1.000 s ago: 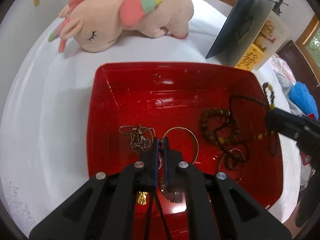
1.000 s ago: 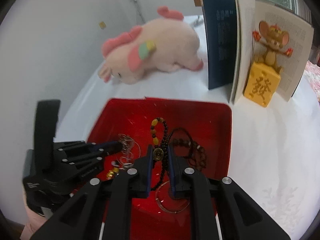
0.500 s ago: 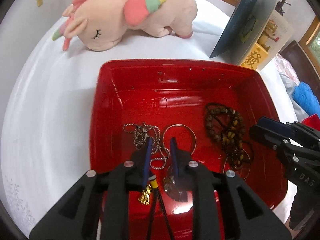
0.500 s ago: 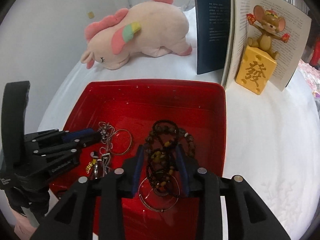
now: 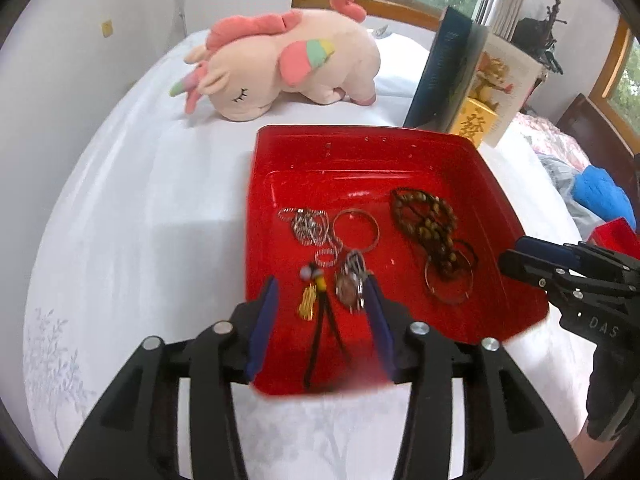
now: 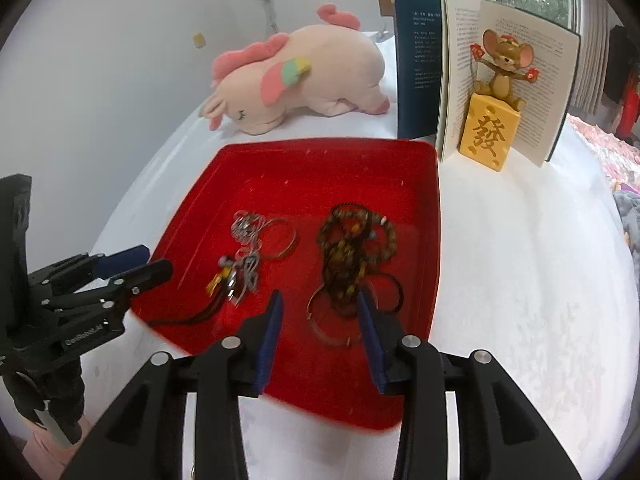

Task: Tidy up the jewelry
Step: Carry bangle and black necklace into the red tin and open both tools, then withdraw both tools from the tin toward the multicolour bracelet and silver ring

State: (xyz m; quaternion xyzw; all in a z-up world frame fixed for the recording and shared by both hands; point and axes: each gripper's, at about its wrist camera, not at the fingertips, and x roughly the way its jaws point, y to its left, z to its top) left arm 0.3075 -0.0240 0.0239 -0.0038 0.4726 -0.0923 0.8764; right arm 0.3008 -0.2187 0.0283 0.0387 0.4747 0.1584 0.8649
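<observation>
I see the red tray (image 5: 496, 200) on the white cover, and all the jewelry lies flat on its floor. On its left side are a tangled silver chain (image 5: 306, 224), a thin metal bangle (image 5: 356, 230) touching it, and nearer to me a pendant on a black cord (image 5: 350, 284) with a small gold tassel (image 5: 308, 300). On the right side a brown bead necklace (image 6: 354, 248) lies in a heap over another thin ring (image 6: 332, 328).

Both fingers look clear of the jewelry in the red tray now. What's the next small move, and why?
Probably lift both grippers up and back from the red tray. The left gripper and right gripper are opening with nothing pinched, while the silver chains and brown bead strands lie in separate piles on the tray floor.
</observation>
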